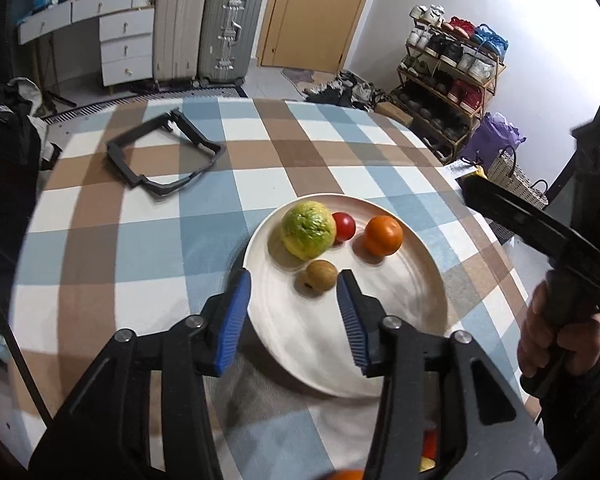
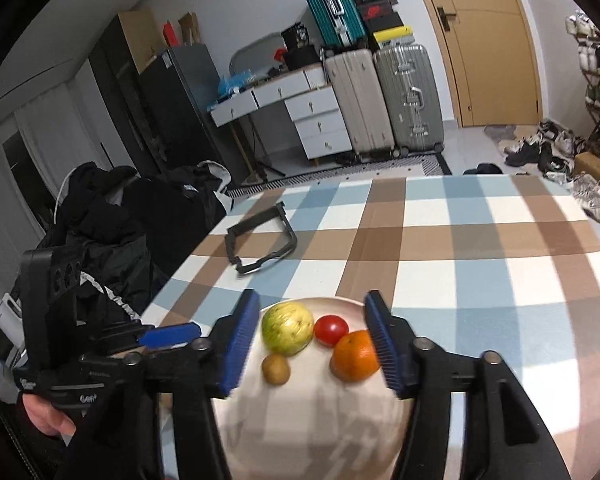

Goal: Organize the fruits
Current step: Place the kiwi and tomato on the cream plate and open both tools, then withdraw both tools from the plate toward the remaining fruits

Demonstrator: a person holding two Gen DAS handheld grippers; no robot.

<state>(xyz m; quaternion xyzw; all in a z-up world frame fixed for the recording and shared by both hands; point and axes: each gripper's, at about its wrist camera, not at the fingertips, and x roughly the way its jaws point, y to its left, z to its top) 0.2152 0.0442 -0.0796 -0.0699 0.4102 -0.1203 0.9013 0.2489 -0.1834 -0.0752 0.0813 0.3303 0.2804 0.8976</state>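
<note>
Left wrist: kiwi [image 1: 316, 275] just ahead of gaping left tongs [image 1: 294, 284]; right tongs [image 2: 312, 312] gaping.

Perhaps no legible text anywhere.

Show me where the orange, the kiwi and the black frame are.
orange [image 2: 355, 356], right wrist view, middle of its skin.
kiwi [image 1: 316, 276], left wrist view, its top.
black frame [image 1: 118, 154], left wrist view, its left bar.

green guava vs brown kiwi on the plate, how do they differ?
The green guava is much larger than the brown kiwi. The guava is yellow-green and bumpy, the kiwi dull brown. The guava touches the red tomato; the kiwi sits apart. Both rest on the white plate.
</note>
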